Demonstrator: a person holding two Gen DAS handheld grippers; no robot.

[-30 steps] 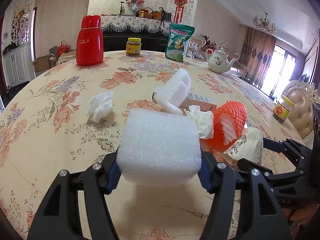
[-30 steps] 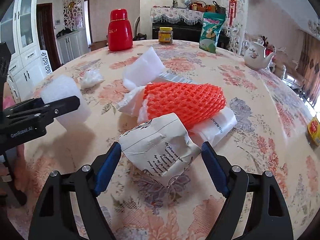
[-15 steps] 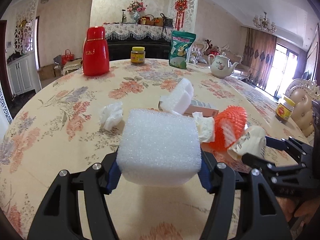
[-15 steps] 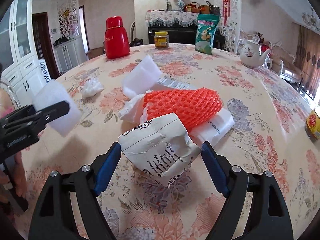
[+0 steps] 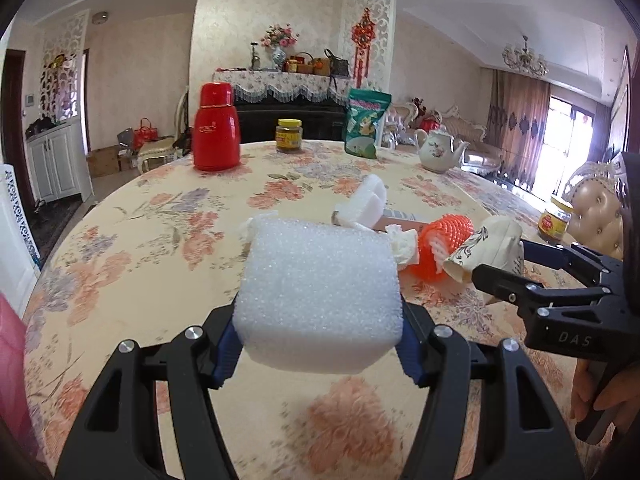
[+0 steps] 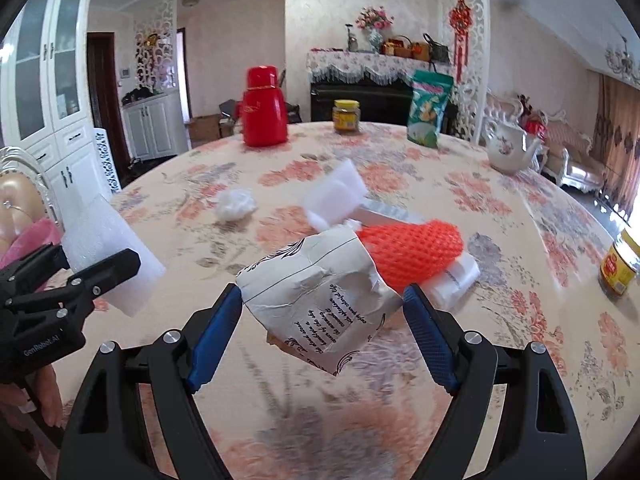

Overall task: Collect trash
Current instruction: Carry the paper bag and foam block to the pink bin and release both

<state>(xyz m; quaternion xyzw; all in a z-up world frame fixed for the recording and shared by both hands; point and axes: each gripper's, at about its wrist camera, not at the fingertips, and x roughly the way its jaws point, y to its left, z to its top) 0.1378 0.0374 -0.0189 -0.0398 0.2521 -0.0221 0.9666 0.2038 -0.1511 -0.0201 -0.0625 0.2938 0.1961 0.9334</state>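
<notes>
Left gripper (image 5: 318,344) clamped on foam block (image 5: 320,296), right gripper (image 6: 322,320) clamped on crumpled cup (image 6: 320,300), both lifted off table (image 6: 500,208). No bin visible. Remaining pile, orange net (image 6: 416,248), sits center frame, nearer right gripper.

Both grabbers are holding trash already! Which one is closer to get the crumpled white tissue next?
Probably the left. The left gripper holds the foam block, the right gripper a crushed paper cup. The crumpled tissue lies on the left gripper's side of the table, but either must drop its load first.
</notes>
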